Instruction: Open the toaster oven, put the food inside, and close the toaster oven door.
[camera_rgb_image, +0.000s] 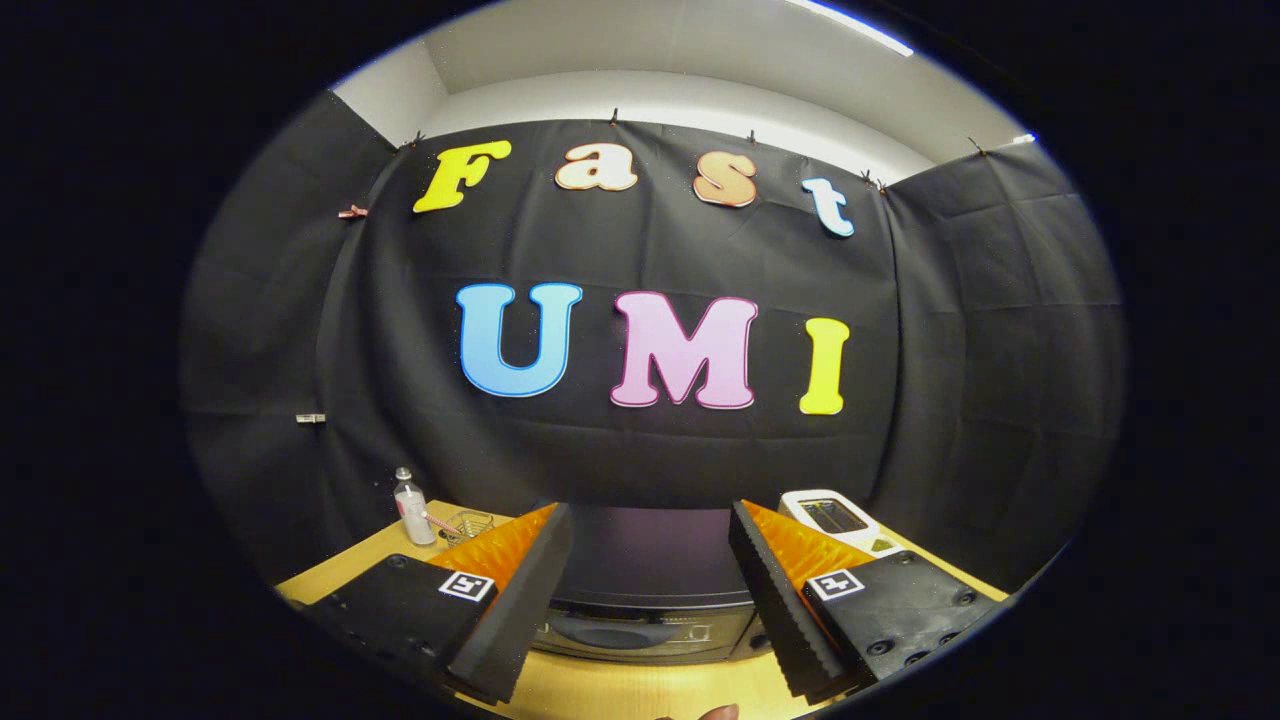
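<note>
My gripper stood wide, holding nothing; the toaster oven sat on the wooden table between my fingers; no legible writing showed on it; a plastic bottle stood beyond.

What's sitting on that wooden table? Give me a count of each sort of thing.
Toaster oven, between the open gripper fingers: 1
Bottle: 1
Wire basket: 1
White toaster: 1
Total: 4
</note>
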